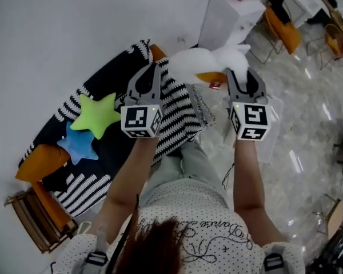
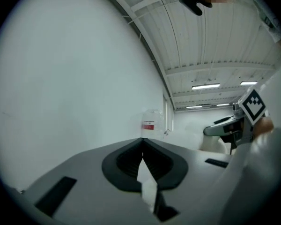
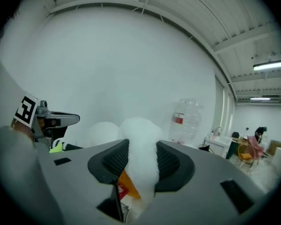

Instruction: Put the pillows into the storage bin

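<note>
Against a white wall, the right gripper clamps a fluffy pillow; the left gripper alongside is closed, seemingly pinching its edge.

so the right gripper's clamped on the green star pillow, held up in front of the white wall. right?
Not the green star. The right gripper is clamped on the white plush pillow, held up in front of the white wall, as the right gripper view shows. In the head view the green star pillow lies untouched beside the blue star pillow.
</note>
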`<state>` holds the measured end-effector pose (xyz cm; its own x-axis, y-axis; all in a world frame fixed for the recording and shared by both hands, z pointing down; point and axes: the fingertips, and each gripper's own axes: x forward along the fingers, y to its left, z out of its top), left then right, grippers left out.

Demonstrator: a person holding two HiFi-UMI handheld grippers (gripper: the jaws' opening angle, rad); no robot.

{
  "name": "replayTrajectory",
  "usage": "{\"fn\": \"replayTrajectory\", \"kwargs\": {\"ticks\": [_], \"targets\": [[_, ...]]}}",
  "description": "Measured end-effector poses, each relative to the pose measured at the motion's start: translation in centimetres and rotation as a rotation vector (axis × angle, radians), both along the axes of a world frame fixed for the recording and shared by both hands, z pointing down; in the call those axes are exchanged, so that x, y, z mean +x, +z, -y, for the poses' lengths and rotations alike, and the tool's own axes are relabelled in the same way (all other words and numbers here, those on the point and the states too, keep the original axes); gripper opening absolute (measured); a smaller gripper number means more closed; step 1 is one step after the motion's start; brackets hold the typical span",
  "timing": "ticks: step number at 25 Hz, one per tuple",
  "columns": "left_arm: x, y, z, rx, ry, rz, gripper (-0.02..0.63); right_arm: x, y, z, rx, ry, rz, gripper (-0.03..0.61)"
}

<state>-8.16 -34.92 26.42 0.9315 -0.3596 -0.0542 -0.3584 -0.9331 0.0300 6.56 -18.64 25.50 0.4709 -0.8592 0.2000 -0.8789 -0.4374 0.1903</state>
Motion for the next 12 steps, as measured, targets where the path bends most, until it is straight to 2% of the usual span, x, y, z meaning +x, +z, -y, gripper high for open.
{"fn": "replayTrajectory", "kwargs": {"ticks": [4,9,12], "targets": [[4.1,-0.3,-5.2,-0.004,0.118,-0.013,0.003,1.9,-0.6,-6.9,0.017,0.121,-0.011,0.161],[10.4,-0.8,-14.4,0.011,0.299,-0.015,0.003,4.5,-0.9,-17.9,0.033,0.298,-0.008,0.161],[13.4,-0.9,-20.1,0.013,0.361,-0.019,0.003,6.1,-1.0,-24.1,0.044,0.363,-0.010,0.161]]}}
